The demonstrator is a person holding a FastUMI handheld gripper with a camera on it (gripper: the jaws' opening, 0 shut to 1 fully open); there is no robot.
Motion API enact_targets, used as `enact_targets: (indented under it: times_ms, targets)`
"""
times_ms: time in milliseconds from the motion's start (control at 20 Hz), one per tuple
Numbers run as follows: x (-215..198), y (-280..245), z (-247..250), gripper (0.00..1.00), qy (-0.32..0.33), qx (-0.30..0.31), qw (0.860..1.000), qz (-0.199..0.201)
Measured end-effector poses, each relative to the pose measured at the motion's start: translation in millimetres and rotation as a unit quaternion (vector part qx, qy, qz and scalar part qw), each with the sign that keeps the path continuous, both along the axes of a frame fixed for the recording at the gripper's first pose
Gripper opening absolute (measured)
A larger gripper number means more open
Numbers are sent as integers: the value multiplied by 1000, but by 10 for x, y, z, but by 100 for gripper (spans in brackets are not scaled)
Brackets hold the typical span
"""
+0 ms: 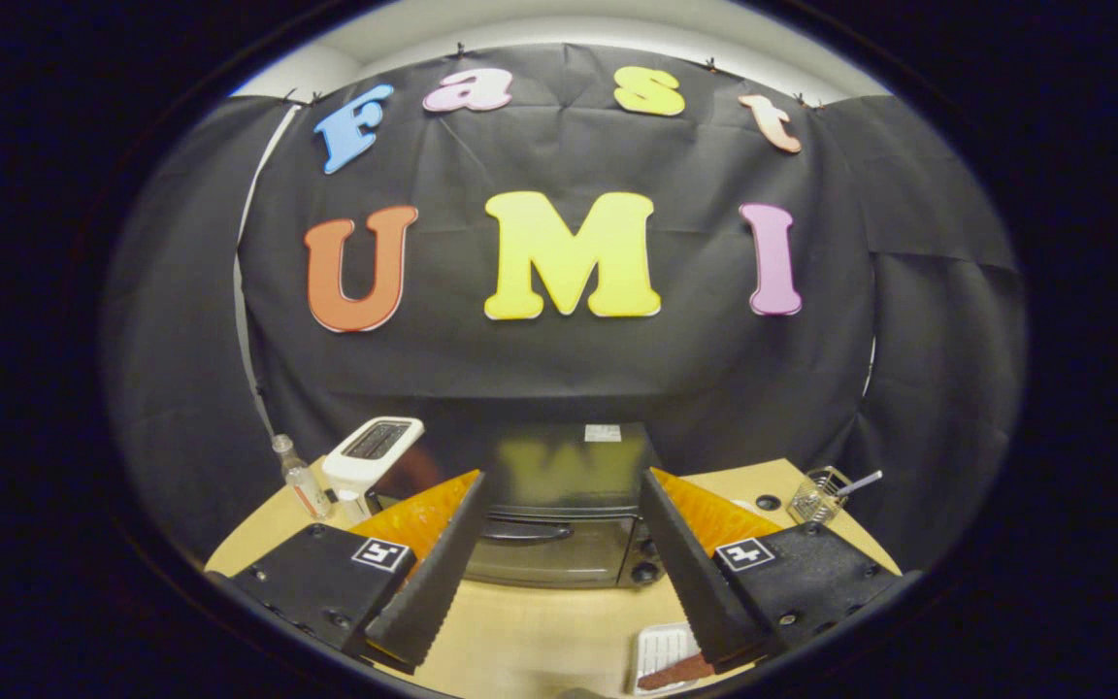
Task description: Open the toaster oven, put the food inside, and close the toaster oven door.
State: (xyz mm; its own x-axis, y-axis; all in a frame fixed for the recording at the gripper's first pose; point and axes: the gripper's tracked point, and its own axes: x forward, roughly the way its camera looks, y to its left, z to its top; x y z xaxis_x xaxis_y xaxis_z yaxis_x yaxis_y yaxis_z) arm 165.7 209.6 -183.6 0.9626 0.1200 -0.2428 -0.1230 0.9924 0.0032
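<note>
Gripper (559,524) lined up on the closed toaster oven (559,519)

Fingers spread wide and empty, framing the door handle (527,530) just ahead, seemingly so they can hook it and pull the door down; the food (673,672) waits on a white tray (661,646) on the table (530,631) beside the right finger

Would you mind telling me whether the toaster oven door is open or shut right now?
Shut: the toaster oven door stands upright, its handle at the top. The open claw holds nothing.
</note>
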Motion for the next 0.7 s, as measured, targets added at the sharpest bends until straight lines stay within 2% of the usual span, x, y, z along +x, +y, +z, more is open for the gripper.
enact_targets:
  times_ms: [350,550,700]
  targets:
    - [537,429,-606,100,19,-25,999,-14]
    - [613,494,-842,100,39,-26,999,-15]
    - [604,505,-843,100,38,-9,999,-16]
